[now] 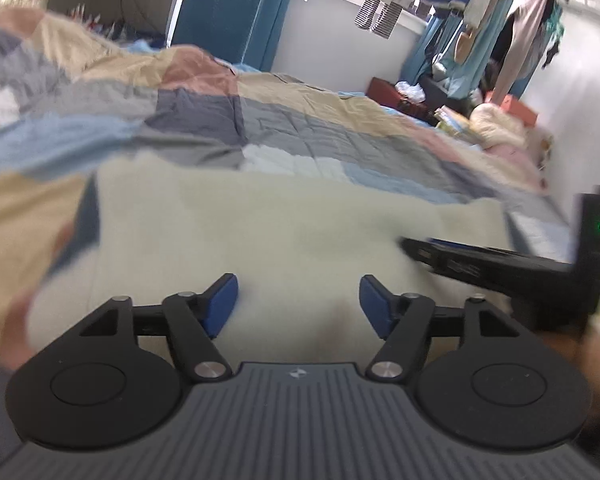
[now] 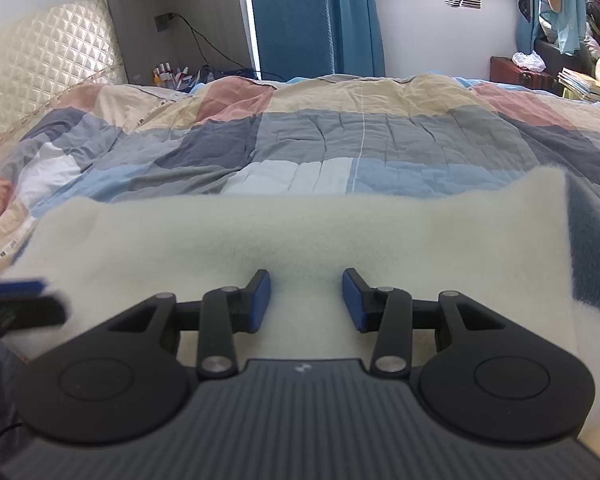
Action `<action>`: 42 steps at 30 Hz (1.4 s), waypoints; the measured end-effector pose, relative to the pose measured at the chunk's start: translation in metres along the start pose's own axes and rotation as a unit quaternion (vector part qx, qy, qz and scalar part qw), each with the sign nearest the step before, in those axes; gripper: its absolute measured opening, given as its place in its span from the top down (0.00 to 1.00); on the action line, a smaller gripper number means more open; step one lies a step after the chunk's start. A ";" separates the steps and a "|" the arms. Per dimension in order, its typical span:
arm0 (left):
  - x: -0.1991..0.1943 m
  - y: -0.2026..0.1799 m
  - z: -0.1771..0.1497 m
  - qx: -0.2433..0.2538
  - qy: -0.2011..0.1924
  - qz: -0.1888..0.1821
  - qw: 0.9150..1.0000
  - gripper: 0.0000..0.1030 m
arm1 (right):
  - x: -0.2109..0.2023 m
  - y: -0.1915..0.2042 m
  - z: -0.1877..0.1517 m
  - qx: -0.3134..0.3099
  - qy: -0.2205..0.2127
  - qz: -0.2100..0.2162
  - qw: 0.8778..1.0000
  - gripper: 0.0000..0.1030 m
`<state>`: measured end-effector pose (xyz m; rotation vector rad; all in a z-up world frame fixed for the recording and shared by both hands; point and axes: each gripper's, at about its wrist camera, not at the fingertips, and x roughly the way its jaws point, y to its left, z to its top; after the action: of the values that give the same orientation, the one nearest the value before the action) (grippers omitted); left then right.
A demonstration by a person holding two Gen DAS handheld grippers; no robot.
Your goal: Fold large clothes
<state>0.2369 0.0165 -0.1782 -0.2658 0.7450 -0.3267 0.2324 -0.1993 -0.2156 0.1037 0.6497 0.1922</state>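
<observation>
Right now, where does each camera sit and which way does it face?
Left wrist: behind the left tongs, open, over the cream fleece garment; right tongs cross at right.
Right wrist: behind the right tongs, open over the garment; left tongs at left.
Shared: patchwork quilt, blue curtain.

Your left gripper (image 1: 299, 304) and right gripper (image 2: 306, 300) look alike: blue pads on black linkage arms with silver pivot screws, round black discs at lower left and right, and a ribbed grey body carrying a small white logo.
</observation>
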 end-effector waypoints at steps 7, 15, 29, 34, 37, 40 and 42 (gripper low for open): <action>-0.004 0.032 -0.035 -0.150 0.070 -0.041 0.985 0.23 | 0.000 -0.002 0.001 0.015 0.001 0.002 1.000 0.57; 0.016 0.082 -0.042 -0.318 0.044 -0.054 0.945 0.22 | -0.002 -0.005 0.000 0.031 0.001 0.003 1.000 0.58; 0.029 0.109 -0.064 -0.430 0.050 -0.088 0.897 0.20 | -0.012 -0.006 -0.004 0.058 0.008 0.003 0.998 0.58; 0.025 0.105 -0.064 -0.419 0.055 -0.075 0.903 0.19 | -0.012 -0.008 -0.004 0.065 0.010 0.004 0.998 0.58; 0.021 0.107 -0.067 -0.437 0.043 -0.074 0.895 0.19 | -0.012 -0.008 -0.005 0.068 0.009 0.004 0.998 0.58; 0.014 0.109 -0.067 -0.441 0.012 -0.059 0.895 0.19 | -0.011 -0.009 -0.005 0.074 0.008 0.005 0.997 0.57; 0.011 0.111 -0.068 -0.454 -0.003 -0.057 0.889 0.19 | -0.011 -0.009 -0.004 0.077 0.007 0.005 0.997 0.57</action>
<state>0.2183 0.1064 -0.2719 -1.2028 0.8395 -0.0609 0.2224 -0.2107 -0.2136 0.2538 0.6775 0.1532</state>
